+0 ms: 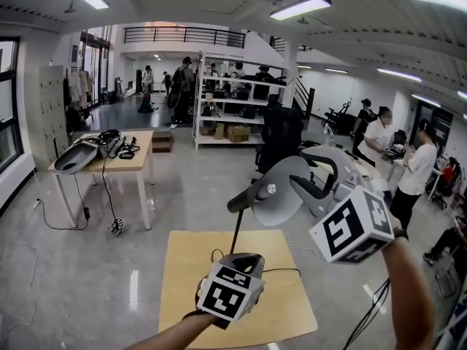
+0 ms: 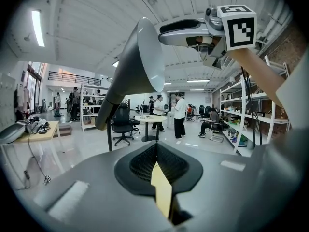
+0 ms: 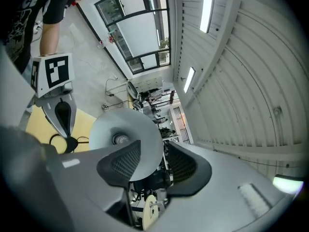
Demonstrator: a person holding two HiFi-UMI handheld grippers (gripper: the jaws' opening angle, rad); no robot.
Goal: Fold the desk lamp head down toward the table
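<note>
The lamp head [image 1: 273, 195] stands raised at centre frame over the surface [image 1: 284, 308]. It is probably light on a stiff hinge, so grip its rim. The right gripper [image 3: 153, 163] has its jaws gaping astride that rim, and the left gripper [image 2: 155, 149] has its jaws pressed together.

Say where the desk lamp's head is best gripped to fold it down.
Take the lamp head by its thin flared rim, from the open mouth side, where the right hand-held gripper's open jaws straddle it. That edge lies farthest from the stem, likely giving leverage.
</note>
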